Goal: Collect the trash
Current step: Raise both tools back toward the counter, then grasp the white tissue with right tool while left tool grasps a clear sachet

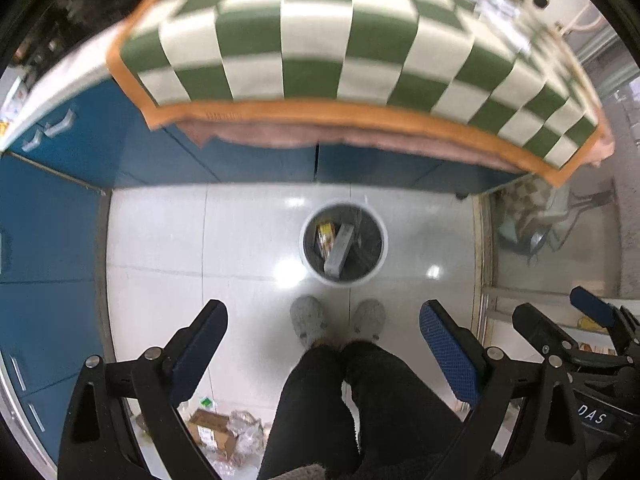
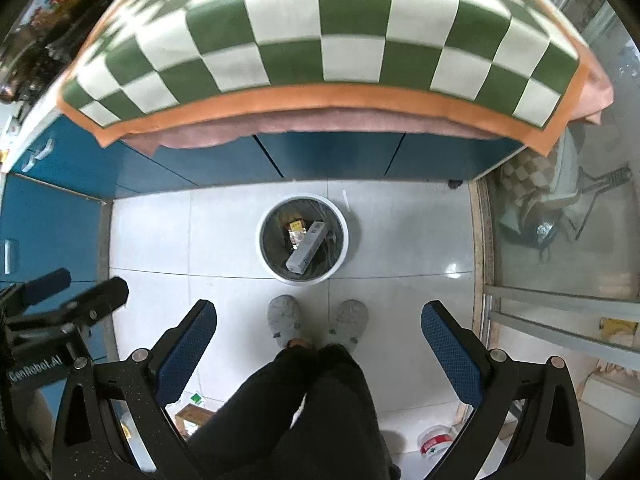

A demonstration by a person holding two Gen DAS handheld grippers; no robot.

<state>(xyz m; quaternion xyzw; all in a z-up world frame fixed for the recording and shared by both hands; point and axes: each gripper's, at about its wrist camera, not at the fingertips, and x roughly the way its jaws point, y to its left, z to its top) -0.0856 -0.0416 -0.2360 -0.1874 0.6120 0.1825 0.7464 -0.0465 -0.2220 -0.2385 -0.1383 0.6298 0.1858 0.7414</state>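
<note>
A long grey box (image 2: 309, 247) and a yellow wrapper (image 2: 297, 227) lie in the white-rimmed trash bin (image 2: 301, 278) on the tiled floor (image 2: 224, 236), just ahead of the person's slippers (image 2: 285, 316). Left tongs (image 1: 322, 356) and right tongs (image 2: 320, 354) hang spread wide and empty. Wrappers remain on the checked counter (image 2: 288, 32); reaching blind from here could sweep them onto the floor.

bright daylight | glare on floor tiles (image 1: 294, 202) | motion blur | fisheye-warped edges
</note>
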